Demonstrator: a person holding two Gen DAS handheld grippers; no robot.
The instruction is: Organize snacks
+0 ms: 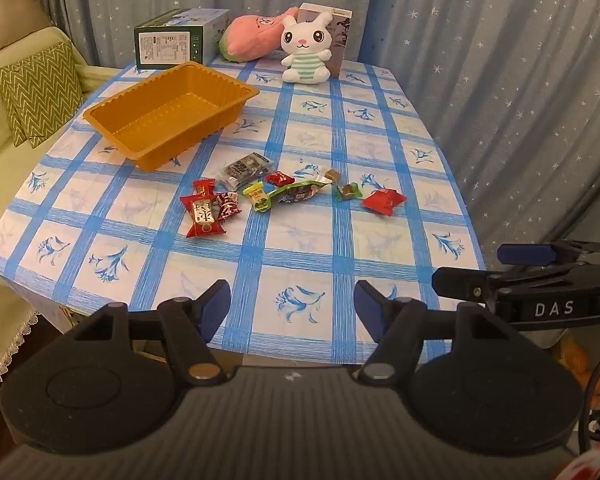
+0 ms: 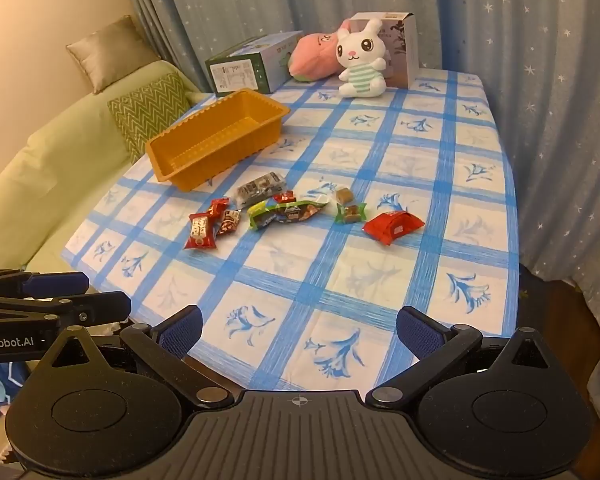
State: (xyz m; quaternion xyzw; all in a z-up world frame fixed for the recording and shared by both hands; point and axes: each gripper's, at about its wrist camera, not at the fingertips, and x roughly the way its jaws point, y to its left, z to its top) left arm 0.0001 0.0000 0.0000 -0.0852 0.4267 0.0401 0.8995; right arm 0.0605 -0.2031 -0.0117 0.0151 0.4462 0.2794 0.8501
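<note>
While both grippers hang over the near edge of the blue-checked table (image 1: 308, 216), wrapped snacks (image 1: 296, 192) lie loose at its middle.
Left wrist view: left gripper (image 1: 292, 312) open, empty; orange ribbed plastic tray (image 1: 100, 114) near the left edge holds nothing. Right wrist view: right gripper (image 2: 300, 330) spread wide, empty; red foil packet (image 2: 394, 226) lies rightmost among the snacks.

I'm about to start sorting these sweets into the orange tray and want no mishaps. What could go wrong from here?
1. The snacks lie bunched, some touching; the open left tongs may pinch two at once.
2. The orange tray looks light and sits near the table edge; a nudge might push it off.
3. The flat red packet may slip from the right tongs.
</note>
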